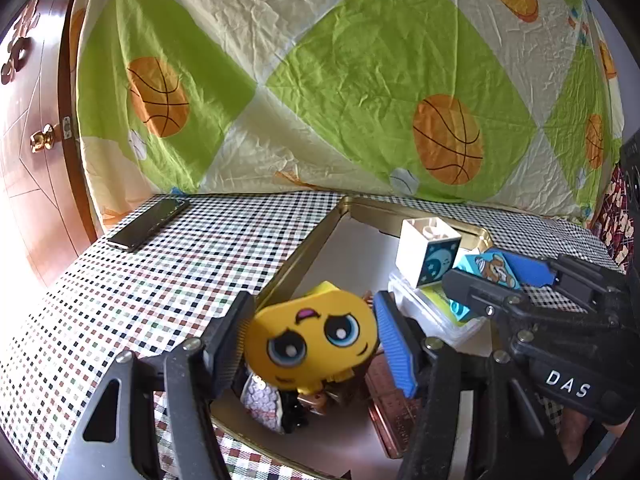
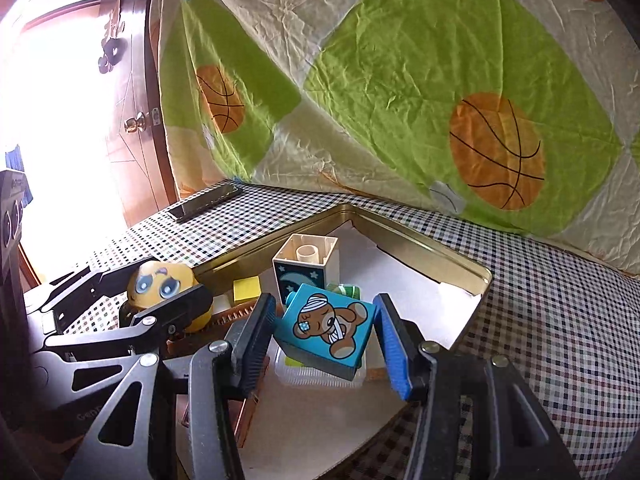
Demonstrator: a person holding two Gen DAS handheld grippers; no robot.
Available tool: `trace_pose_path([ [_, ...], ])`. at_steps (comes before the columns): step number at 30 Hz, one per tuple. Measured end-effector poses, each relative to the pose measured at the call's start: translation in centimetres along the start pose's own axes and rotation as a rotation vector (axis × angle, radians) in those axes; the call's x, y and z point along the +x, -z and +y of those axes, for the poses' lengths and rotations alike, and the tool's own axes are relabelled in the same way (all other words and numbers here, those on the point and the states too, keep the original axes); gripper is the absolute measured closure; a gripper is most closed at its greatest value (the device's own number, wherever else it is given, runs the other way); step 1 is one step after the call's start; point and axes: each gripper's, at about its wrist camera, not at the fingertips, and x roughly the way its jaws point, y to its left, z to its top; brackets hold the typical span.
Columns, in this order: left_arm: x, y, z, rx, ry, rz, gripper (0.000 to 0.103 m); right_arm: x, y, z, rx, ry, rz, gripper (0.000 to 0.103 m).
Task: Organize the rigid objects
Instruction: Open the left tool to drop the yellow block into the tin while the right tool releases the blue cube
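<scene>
Jaws clamp yellow face toy (image 1: 316, 336), bear block (image 2: 330, 330); "DAS" on right gripper (image 1: 490, 276).

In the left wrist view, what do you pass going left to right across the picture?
Door knob → phone → yellow face toy in the left tongs → white moon block → bear block in the right tongs.

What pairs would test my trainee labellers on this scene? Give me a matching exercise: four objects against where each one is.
Objects:
1. yellow face toy
2. blue bear block
3. white moon block
4. phone

Places:
A. lying on the checked tablecloth, outside the tin
B. between the left claw's fingers
C. standing in the gold tin
D. between the right claw's fingers

Pairs: 1-B, 2-D, 3-C, 4-A
</scene>
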Motion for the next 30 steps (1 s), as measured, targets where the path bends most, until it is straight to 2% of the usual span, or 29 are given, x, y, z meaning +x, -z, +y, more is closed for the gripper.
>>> trace_pose_path([
  [3,-0.1,0.0,0.3,-0.012,-0.002,-0.002,0.035,-0.1,0.2,-0.3,0.012,0.004,-0.009,0.040],
  [8,-0.9,0.0,0.8,-0.038,-0.021,-0.022,0.011,-1.5,0.6,-1.3,0.060,0.014,-0.050,0.027],
  [14,-1.8,0.2,0.4,-0.026,-0.028,-0.031,0.001,-3.5,1.2,-1.9,0.091,0.019,-0.096,0.018],
  [21,-3.6,0.3,-0.4,-0.022,-0.007,-0.043,0.001,-6.5,1.5,-1.3,0.076,0.045,-0.146,0.013],
  [30,-7.4,-0.2,0.5,-0.056,-0.023,-0.090,0.000,-9.7,0.4,0.1,0.040,0.062,-0.191,0.009],
])
